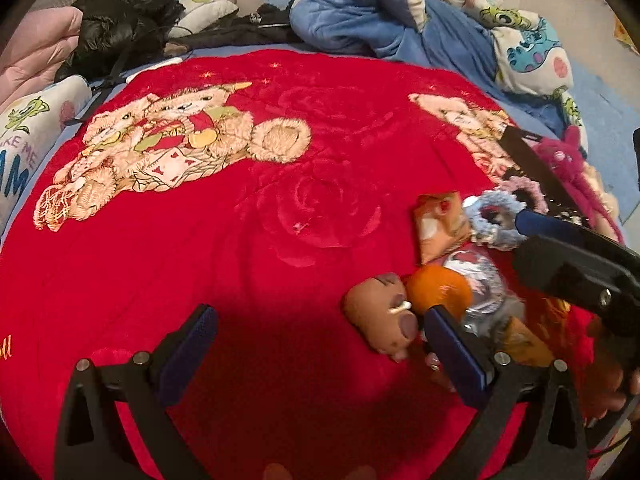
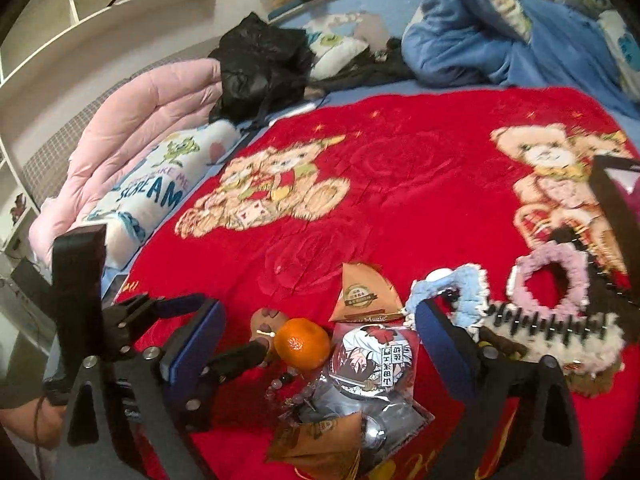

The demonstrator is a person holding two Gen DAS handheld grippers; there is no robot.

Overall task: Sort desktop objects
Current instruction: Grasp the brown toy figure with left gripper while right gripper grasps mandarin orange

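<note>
A small heap lies on the red teddy-bear blanket (image 1: 240, 240). It holds a brown plush toy (image 1: 380, 320), an orange (image 1: 440, 288), a wrapped picture badge (image 2: 376, 356), a brown triangular packet (image 2: 364, 296), a blue scrunchie (image 2: 468, 292) and a pink scrunchie (image 2: 548, 280). My left gripper (image 1: 320, 312) is open over bare blanket, its right finger beside the plush toy and the orange. My right gripper (image 2: 318, 308) is open above the heap; the orange (image 2: 302, 344) and the badge show between its fingers, untouched. One of its fingers (image 1: 536, 224) reaches over the blue scrunchie (image 1: 496, 216).
A black toothed hair clip (image 2: 552, 320) and a magenta plush (image 1: 568, 160) lie right of the heap. Blue bedding (image 2: 460, 48), a black jacket (image 2: 260, 64), a pink quilt (image 2: 140, 128) and a printed pillow (image 2: 160, 192) border the blanket's far and left sides. White shelves (image 2: 100, 12) stand behind.
</note>
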